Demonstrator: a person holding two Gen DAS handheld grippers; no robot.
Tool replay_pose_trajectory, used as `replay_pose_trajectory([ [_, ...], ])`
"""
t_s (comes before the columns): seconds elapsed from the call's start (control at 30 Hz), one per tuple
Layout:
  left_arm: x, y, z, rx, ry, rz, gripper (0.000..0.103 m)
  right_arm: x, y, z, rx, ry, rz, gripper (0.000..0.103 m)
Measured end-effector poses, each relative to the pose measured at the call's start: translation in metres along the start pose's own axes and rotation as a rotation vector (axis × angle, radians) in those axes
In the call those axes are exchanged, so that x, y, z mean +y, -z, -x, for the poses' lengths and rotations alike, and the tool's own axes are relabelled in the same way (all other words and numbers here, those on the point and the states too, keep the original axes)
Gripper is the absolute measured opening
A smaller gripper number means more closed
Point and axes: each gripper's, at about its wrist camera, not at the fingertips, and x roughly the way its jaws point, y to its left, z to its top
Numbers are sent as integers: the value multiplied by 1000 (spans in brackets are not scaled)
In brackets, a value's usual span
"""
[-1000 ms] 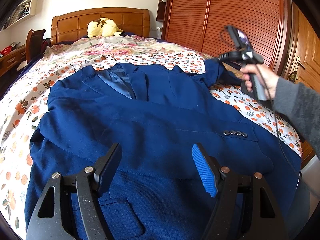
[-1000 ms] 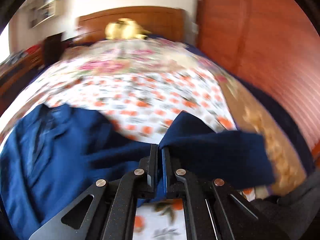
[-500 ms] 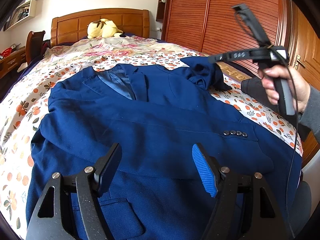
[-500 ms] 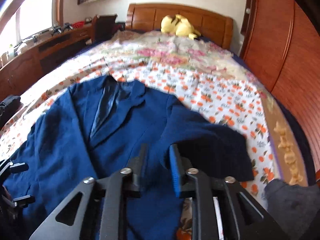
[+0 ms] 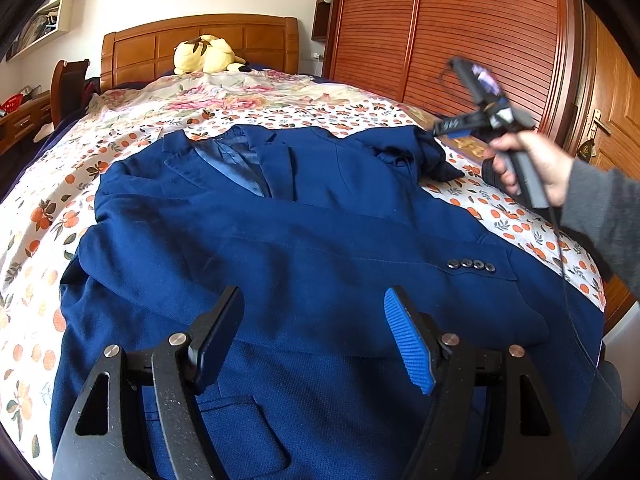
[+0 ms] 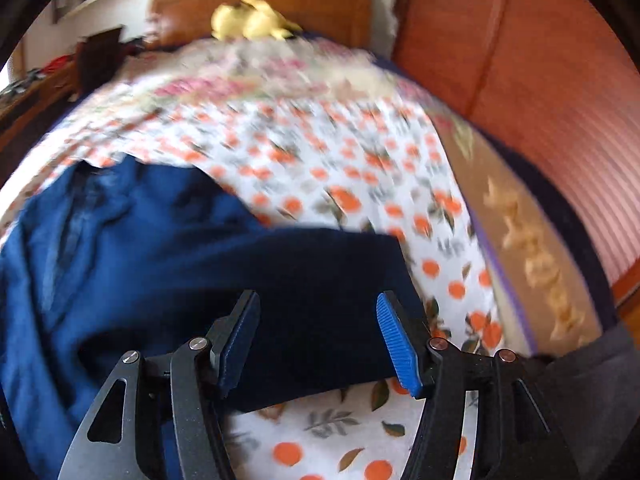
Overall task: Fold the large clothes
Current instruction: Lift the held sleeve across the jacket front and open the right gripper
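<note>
A navy blue suit jacket [image 5: 304, 240] lies front-up on the bed, its collar toward the headboard and one sleeve folded across the chest with its cuff buttons [image 5: 471, 265] showing. My left gripper [image 5: 314, 332] hovers open above the jacket's lower part, nothing between its pads. A hand holds my right gripper [image 5: 438, 131] at the jacket's far right shoulder. In the right wrist view that gripper [image 6: 318, 342] has its jaws opening over the bunched dark sleeve [image 6: 320, 280], which lies loose under and between the pads, not pinched.
The bed carries an orange-print sheet [image 5: 520, 220] and a floral quilt [image 5: 224, 92] near the wooden headboard [image 5: 200, 40]. A yellow plush toy [image 5: 204, 56] sits by the headboard. Wooden wardrobe doors [image 5: 460, 28] stand close along the bed's right side.
My right gripper went from shut on the sleeve to open; the sleeve dropped onto the jacket's right shoulder. The right hand swung up, then down. The left gripper stayed still.
</note>
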Motion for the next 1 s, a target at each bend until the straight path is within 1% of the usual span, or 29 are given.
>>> replay_pose_trajectory([
  [0.13,-1,1,1,0,3,-1,74,-12,-2,-48,77,107,-34,63],
  [0.17,-1,1,1,0,3,-3,74,-16,-2,-61,110,124,-55,66],
  [0.2,-1,1,1,0,3,-4,74,-20,1,-73,152,127,-82,70],
  [0.23,-1,1,0,0,2,-5,74,-20,-7,-86,163,123,-106,75],
  [0.27,-1,1,0,1,3,-5,74,-22,-7,-90,155,125,-135,82],
  [0.3,0,1,0,2,4,-4,74,-23,-10,-91,156,134,-146,84],
  [0.5,0,0,0,5,2,-2,74,-29,-10,-98,192,75,-183,84],
  [0.53,0,0,0,6,1,-3,74,-34,-10,-100,198,60,-188,80],
  [0.6,0,0,0,5,1,-4,74,-36,-11,-99,197,10,-194,66],
  [0.63,0,0,-1,6,0,-5,74,-40,-9,-95,192,-22,-186,48],
  [0.67,0,0,0,6,0,-6,74,-35,-10,-93,186,-32,-164,34],
  [0.7,0,0,-1,6,0,-6,74,-32,-8,-86,181,-34,-140,22],
  [0.73,0,0,-1,5,-1,-7,74,-26,-8,-78,177,-61,-105,9],
  [0.77,0,0,0,4,-4,-8,74,-19,-8,-72,168,-54,-75,9],
  [0.8,0,0,0,2,-8,-9,74,-13,-9,-62,138,-40,-48,9],
  [0.9,-2,0,5,-8,-23,-14,74,5,-12,-18,24,-50,11,8],
  [0.93,-2,0,8,-12,-26,-13,74,10,-12,-2,-8,-56,29,8],
  [1.0,-1,2,19,-26,-36,-11,74,25,-16,35,-85,-94,77,8],
])
